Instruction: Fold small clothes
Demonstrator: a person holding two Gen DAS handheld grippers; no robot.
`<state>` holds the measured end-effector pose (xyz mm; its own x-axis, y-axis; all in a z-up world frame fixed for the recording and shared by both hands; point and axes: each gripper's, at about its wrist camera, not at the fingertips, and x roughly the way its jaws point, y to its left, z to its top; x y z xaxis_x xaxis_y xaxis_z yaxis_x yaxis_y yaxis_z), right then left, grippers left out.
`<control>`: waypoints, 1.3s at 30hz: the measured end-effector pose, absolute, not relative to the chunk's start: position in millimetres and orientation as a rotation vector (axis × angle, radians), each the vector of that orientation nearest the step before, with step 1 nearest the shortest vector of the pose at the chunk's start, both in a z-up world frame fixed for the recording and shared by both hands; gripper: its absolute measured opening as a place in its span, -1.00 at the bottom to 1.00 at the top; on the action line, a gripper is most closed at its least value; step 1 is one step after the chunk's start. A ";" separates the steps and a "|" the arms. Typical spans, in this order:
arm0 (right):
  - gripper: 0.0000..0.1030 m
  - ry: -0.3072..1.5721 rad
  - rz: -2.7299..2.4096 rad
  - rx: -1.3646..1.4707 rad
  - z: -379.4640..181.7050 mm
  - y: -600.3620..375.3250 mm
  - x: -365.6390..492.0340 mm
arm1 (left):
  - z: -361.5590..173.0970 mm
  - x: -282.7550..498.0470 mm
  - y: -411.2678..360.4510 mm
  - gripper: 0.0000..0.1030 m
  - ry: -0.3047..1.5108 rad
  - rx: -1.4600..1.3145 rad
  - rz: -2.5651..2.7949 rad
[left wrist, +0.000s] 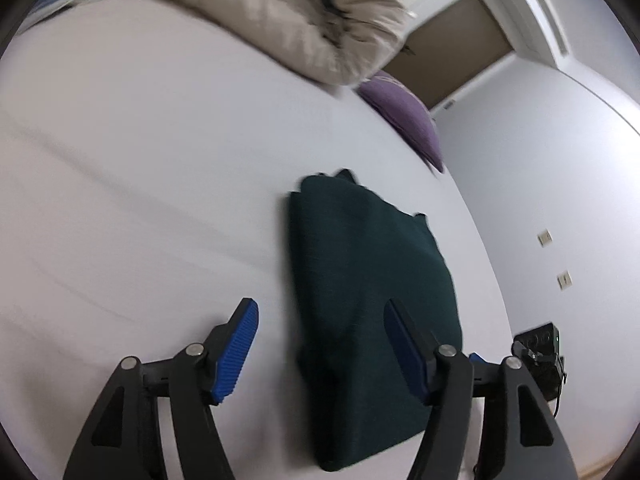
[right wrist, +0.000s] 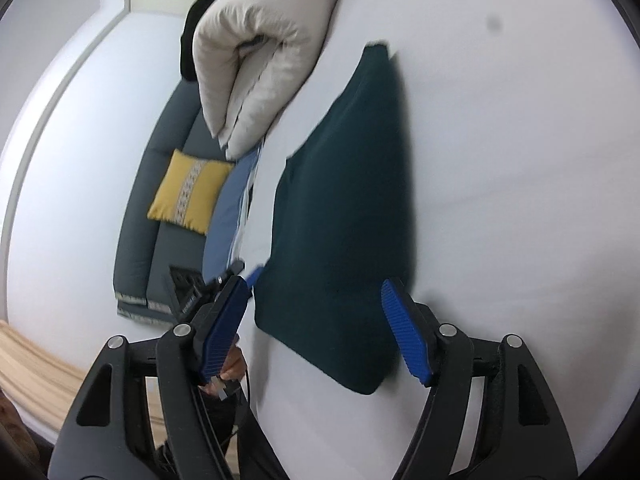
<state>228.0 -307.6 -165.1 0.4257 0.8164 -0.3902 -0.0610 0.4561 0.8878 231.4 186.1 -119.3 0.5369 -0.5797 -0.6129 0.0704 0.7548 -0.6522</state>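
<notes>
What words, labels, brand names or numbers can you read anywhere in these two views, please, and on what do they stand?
None can be read.
The black device beside the bed carries pale lettering on its side, too small and blurred to make out.
The dark green garment shows no label or print.

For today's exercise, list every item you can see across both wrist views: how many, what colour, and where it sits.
garment: one, dark green, folded flat on the sheet
sheet: one, white, covering the bed
duvet: one, cream, bundled at the far side
cushion: one, purple, at the bed's edge
sofa: one, grey, beside the bed
pillow: one, yellow, on the sofa
left gripper: black, blue pads, open
right gripper: black, blue pads, open
</notes>
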 end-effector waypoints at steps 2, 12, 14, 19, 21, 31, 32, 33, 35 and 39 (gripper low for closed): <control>0.34 0.976 0.645 0.964 -166.0 -318.8 226.5 | -124.3 236.9 184.1 0.32 0.961 -0.644 -0.444; 0.31 1.090 0.631 0.968 -194.6 -304.5 268.5 | -156.3 284.0 164.3 0.34 1.118 -0.771 -0.532; 0.34 1.100 0.644 0.951 -195.8 -298.9 276.9 | -159.6 291.9 156.3 0.34 1.144 -0.773 -0.554; 0.35 1.136 0.647 0.894 -196.9 -285.5 294.1 | -163.9 307.6 142.6 0.33 1.187 -0.787 -0.583; 0.35 1.146 0.630 0.871 -196.9 -280.2 298.4 | -164.7 312.5 137.6 0.33 1.206 -0.795 -0.587; -0.03 1.198 0.500 0.728 -187.5 -253.4 304.0 | -155.6 308.6 118.6 -0.49 1.246 -0.681 -0.511; -0.07 1.191 0.495 0.719 -183.3 -253.1 301.0 | -150.2 305.3 116.8 -0.49 1.242 -0.661 -0.500; -0.13 1.182 0.489 0.712 -178.7 -253.9 296.8 | -144.3 301.5 115.6 -0.51 1.237 -0.647 -0.491; -0.19 1.160 0.485 0.698 -164.8 -253.2 287.0 | -132.8 293.4 112.0 -0.51 1.227 -0.618 -0.485; -0.22 1.133 0.501 0.641 -134.6 -246.0 260.1 | -106.9 265.1 105.4 -0.52 1.211 -0.554 -0.493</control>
<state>260.1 -246.0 -134.6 0.3488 0.6619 -0.6635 -0.0459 0.7192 0.6933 265.1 105.4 -106.9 0.2797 -0.6258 -0.7282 0.0602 0.7684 -0.6372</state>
